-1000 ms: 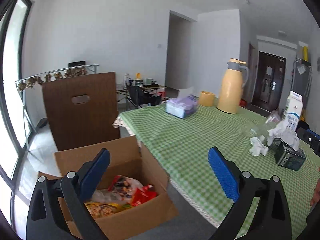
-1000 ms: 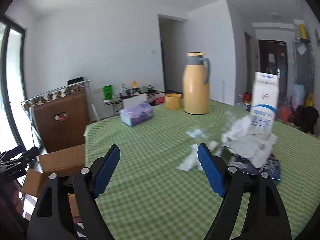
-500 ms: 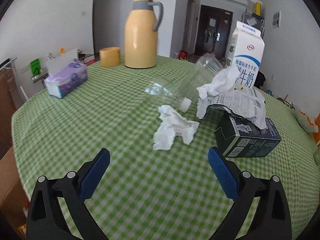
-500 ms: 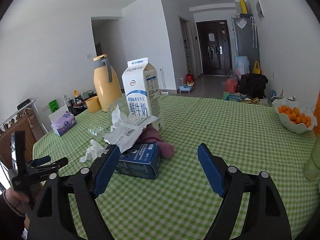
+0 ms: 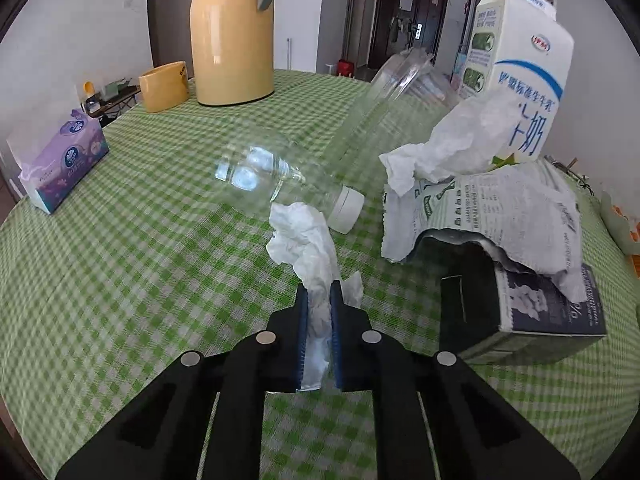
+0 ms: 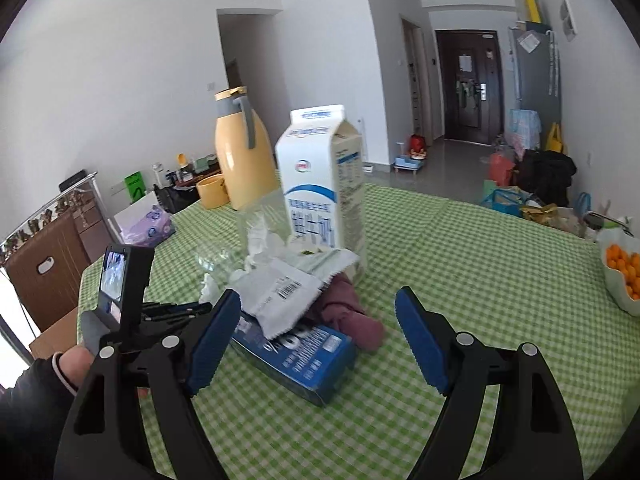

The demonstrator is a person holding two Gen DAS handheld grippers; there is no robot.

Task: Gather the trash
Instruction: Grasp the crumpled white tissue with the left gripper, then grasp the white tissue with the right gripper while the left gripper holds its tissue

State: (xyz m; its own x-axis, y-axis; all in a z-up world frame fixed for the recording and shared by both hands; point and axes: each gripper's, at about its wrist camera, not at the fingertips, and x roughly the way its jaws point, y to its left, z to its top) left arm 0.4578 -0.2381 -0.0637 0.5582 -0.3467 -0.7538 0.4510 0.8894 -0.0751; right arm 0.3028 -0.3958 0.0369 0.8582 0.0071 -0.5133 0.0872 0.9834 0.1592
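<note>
My left gripper [image 5: 319, 300] is shut on a crumpled white tissue [image 5: 305, 240] that lies on the green checked tablecloth [image 5: 140, 280]. Just beyond it lies a clear plastic bottle [image 5: 280, 176] with a white cap. To the right a dark blue box [image 5: 548, 308] lies under a torn printed wrapper [image 5: 500, 208] and another tissue [image 5: 452, 140], in front of a white milk carton [image 5: 520, 60]. My right gripper [image 6: 318, 340] is open and empty, held above the blue box [image 6: 296, 352], with the milk carton [image 6: 320, 176] behind it. The left gripper's body [image 6: 160, 316] shows at the left.
A yellow thermos jug [image 5: 232, 32], a yellow cup [image 5: 164, 86] and a purple tissue box [image 5: 64, 160] stand at the far left of the table. A bowl of oranges [image 6: 622, 268] sits at the right edge. A maroon cloth [image 6: 352, 312] lies by the blue box.
My left gripper swung from the cardboard box on the floor to the table, moved in and shut on the tissue. My right gripper turned toward the milk carton and closer to the blue box.
</note>
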